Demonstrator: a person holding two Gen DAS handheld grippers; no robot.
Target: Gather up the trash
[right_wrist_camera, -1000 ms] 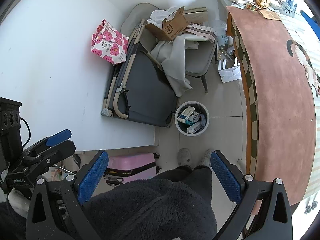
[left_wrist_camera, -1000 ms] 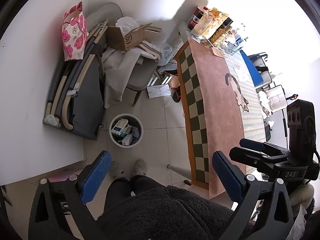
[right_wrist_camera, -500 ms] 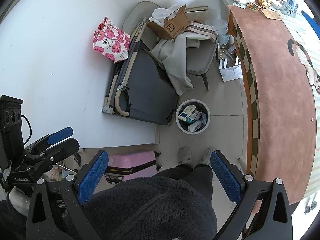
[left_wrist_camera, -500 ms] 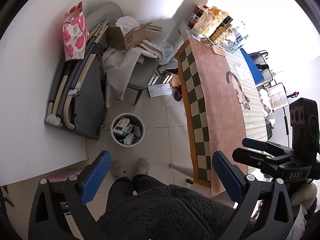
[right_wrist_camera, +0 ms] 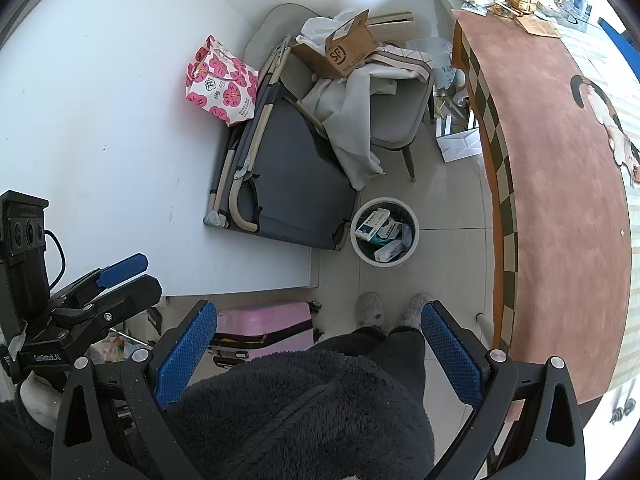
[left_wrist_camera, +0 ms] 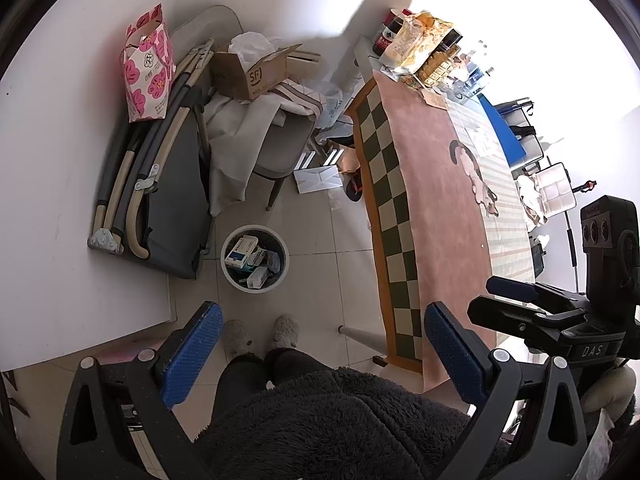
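A white round trash bin point(left_wrist_camera: 255, 258) stands on the tiled floor and holds several small boxes; it also shows in the right wrist view point(right_wrist_camera: 385, 232). My left gripper point(left_wrist_camera: 322, 354) is open and empty, held high above the person's lap and slippers. My right gripper point(right_wrist_camera: 318, 354) is open and empty, also held high, near the table edge. Each gripper shows in the other's view: the right gripper point(left_wrist_camera: 520, 304) and the left gripper point(right_wrist_camera: 116, 280), both with jaws apart.
A long table point(left_wrist_camera: 436, 208) with a pink cloth runs along the right; bottles and snack bags point(left_wrist_camera: 416, 48) crowd its far end. A folded grey cot point(left_wrist_camera: 160, 184), a chair with a cardboard box point(left_wrist_camera: 252, 70), a pink floral bag point(left_wrist_camera: 146, 76) and a pink suitcase point(right_wrist_camera: 264, 324) stand by the wall.
Both views have drifted slightly; the bin and table shifted a little in the frames. Both grippers stay open and empty.
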